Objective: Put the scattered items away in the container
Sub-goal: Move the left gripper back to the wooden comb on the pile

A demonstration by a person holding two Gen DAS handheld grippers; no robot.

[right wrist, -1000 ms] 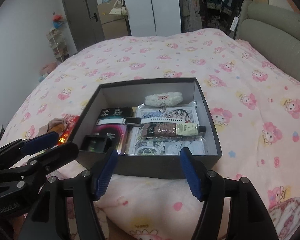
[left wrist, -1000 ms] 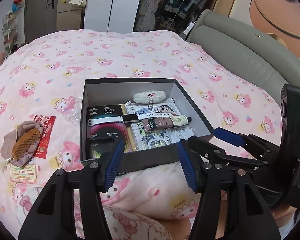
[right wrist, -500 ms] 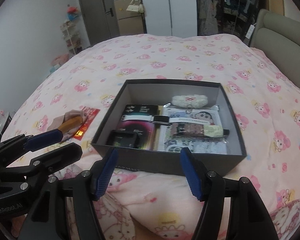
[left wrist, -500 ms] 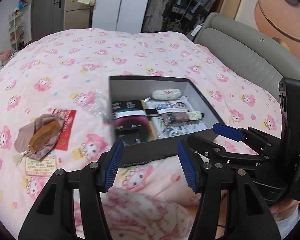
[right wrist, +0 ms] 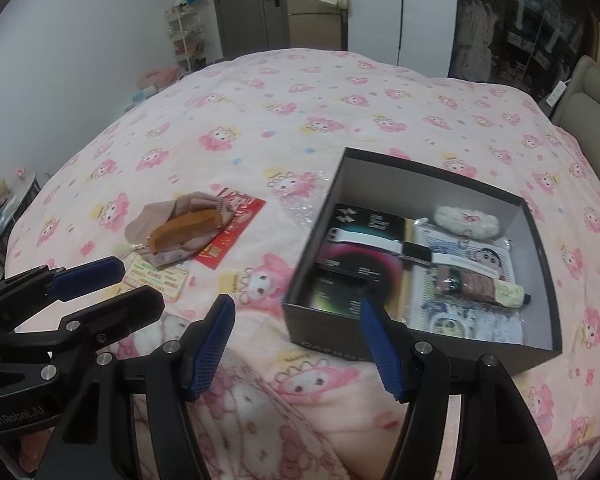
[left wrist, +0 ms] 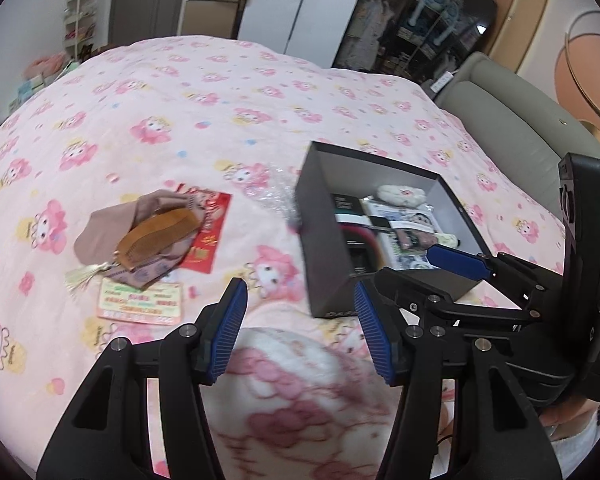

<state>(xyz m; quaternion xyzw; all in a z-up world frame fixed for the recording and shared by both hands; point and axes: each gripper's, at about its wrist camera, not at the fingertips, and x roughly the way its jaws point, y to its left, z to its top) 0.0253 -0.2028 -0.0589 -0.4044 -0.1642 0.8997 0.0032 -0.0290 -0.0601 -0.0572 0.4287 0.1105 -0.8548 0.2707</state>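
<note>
My bed's pink cartoon-print duvet [right wrist: 300,120] fills the room; grey door [right wrist: 246,4] and white wardrobe [right wrist: 374,8] at twelve o'clock, padded headboard [left wrist: 512,120] at two.

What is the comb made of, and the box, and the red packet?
The comb looks like wood: amber-brown, matt, with cut teeth, though brown plastic is possible. The box looks like stiff cardboard: dark matt outside, plain grey inner walls, sharp folded corners. The red packet looks like thin printed paper lying flat, with gold marks that shine a little.
</note>
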